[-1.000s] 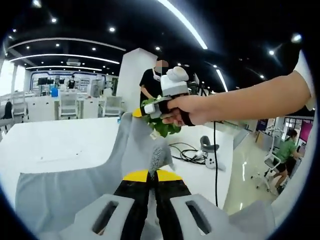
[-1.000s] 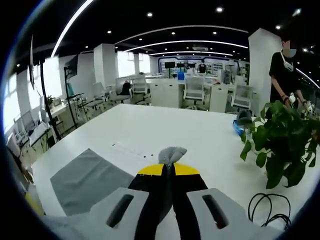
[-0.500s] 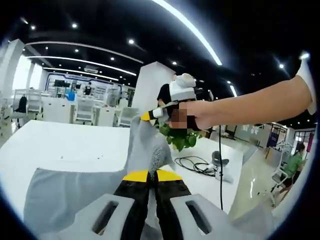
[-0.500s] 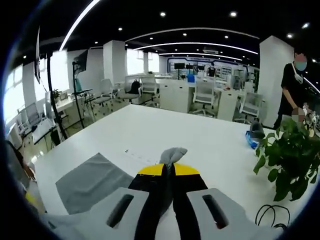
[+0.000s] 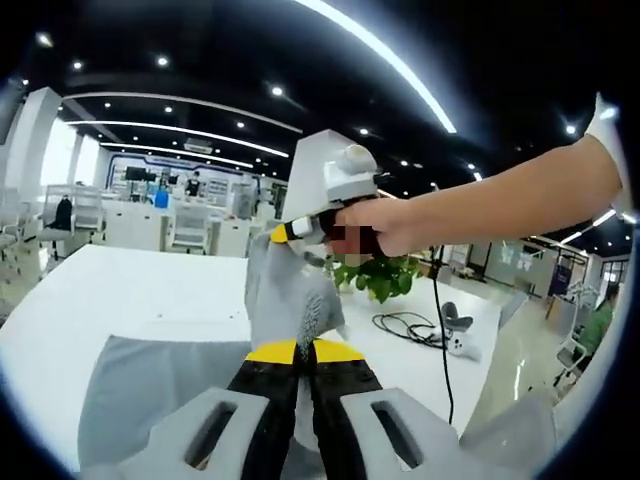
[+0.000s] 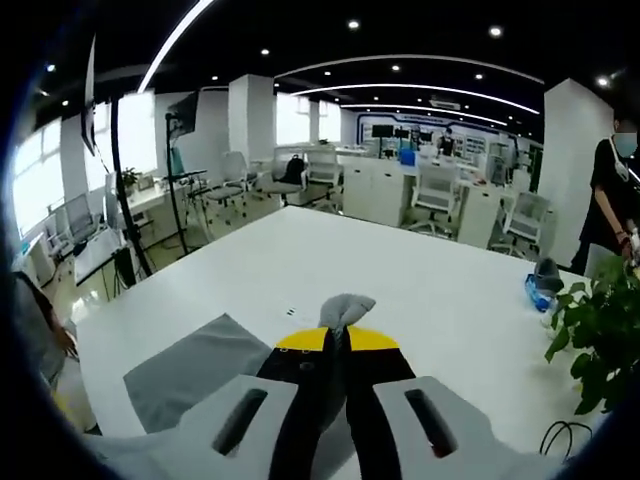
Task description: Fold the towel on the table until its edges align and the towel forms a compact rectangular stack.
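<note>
The gray towel [image 5: 170,385] lies partly on the white tabletop [image 5: 120,290], its far portion lifted off the surface and stretched between the two tools. In the left gripper view the left hand-held gripper [image 5: 305,350] has its yellow-tipped jaws pressed together on a raised ridge of cloth, which climbs from the jaws toward the upper middle of the view. There the right hand-held gripper [image 5: 290,232] comes in from the right, held in the person's hand [image 5: 375,228], and pinches the top corner of the towel so that the fabric hangs from it in a loose tent. Beyond that hand stands a green plant [image 5: 385,275], and past it a black cable [image 5: 410,325] and a white device [image 5: 458,342] lie on the tabletop. In the right gripper view the flat part of the towel [image 6: 200,365] lies at lower left on the tabletop [image 6: 400,270], near its edge. The right hand-held gripper [image 6: 337,340] is closed on a small bunch of gray cloth that pokes up just past its yellow tips. Farther right a blue object [image 6: 540,292] sits near the far edge, and the plant [image 6: 600,335] leans in beside a coil of cable [image 6: 565,435]. A person [image 6: 615,195] in black stands behind the tabletop at the right.
</note>
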